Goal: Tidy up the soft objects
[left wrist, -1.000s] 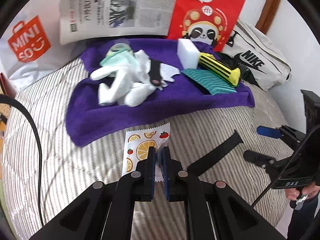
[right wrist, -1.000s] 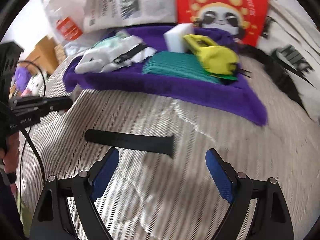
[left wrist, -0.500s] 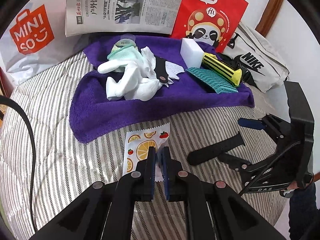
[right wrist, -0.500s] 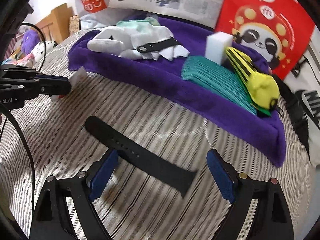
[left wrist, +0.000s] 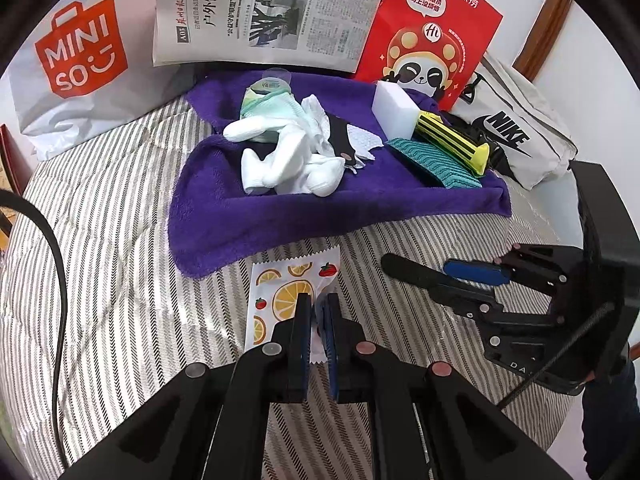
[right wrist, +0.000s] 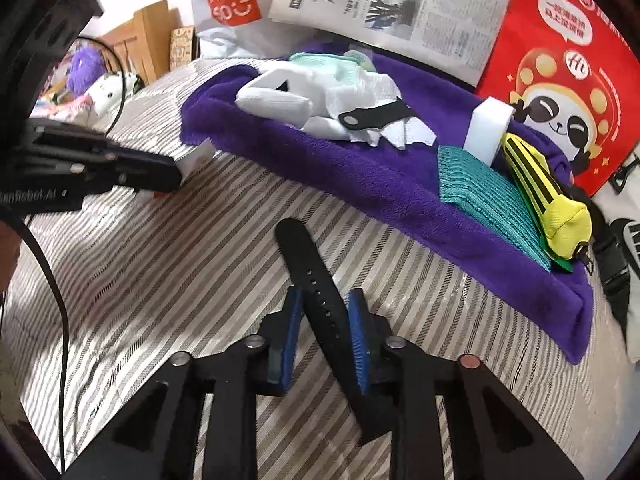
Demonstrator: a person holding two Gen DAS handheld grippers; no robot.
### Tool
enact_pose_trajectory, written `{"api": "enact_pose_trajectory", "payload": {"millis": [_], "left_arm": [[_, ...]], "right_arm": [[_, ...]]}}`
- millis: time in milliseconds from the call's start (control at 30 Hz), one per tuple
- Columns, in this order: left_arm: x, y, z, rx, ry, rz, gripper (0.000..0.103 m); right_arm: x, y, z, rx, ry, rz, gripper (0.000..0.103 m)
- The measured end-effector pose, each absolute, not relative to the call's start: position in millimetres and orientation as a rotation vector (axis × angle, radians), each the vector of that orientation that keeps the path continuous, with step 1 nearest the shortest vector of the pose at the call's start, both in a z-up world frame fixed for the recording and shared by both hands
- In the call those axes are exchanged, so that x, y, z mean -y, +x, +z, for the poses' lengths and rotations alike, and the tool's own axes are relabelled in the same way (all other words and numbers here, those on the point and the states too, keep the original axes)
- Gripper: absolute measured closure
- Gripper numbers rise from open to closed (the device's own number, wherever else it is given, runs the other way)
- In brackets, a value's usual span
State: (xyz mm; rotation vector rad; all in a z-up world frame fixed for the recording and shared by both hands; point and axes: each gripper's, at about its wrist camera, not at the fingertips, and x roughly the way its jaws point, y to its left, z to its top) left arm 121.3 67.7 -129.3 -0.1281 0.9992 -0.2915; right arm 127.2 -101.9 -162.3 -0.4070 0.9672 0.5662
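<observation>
My left gripper point(left wrist: 315, 312) is shut on a white fruit-print packet point(left wrist: 286, 296) lying on the striped bedding just in front of the purple towel point(left wrist: 280, 216). My right gripper point(right wrist: 325, 312) has its jaws narrowed around a black watch strap point(right wrist: 310, 272) that lies on the bedding; the blue pads sit at both sides of it. The strap also shows in the left wrist view point(left wrist: 404, 270). On the towel lie white socks point(left wrist: 288, 160), a second black strap point(left wrist: 340, 140), a white sponge point(left wrist: 394, 110), a teal cloth point(left wrist: 432, 162) and a yellow pouch point(left wrist: 452, 140).
A Miniso bag point(left wrist: 76, 68), a newspaper point(left wrist: 264, 12), a red panda bag point(left wrist: 428, 36) and a white Nike bag point(left wrist: 516, 132) stand behind the towel. A black cable point(left wrist: 56, 264) crosses the bedding at left. Plush toys point(right wrist: 96, 76) sit beyond the bed.
My right gripper has moved in over the black strap and its jaws have narrowed from wide open to close around it. My left gripper still holds the packet.
</observation>
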Motion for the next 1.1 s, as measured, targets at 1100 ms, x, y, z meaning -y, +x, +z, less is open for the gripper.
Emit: {"api": "enact_pose_trajectory", "payload": {"millis": [1100], "left_arm": [[-55.8,114.6,-129.9,-1.017,-0.101,-0.326,0.096]], "right_arm": [[114.9,135.4,-163.9,-1.055,-0.298,0.543,0.068]]}}
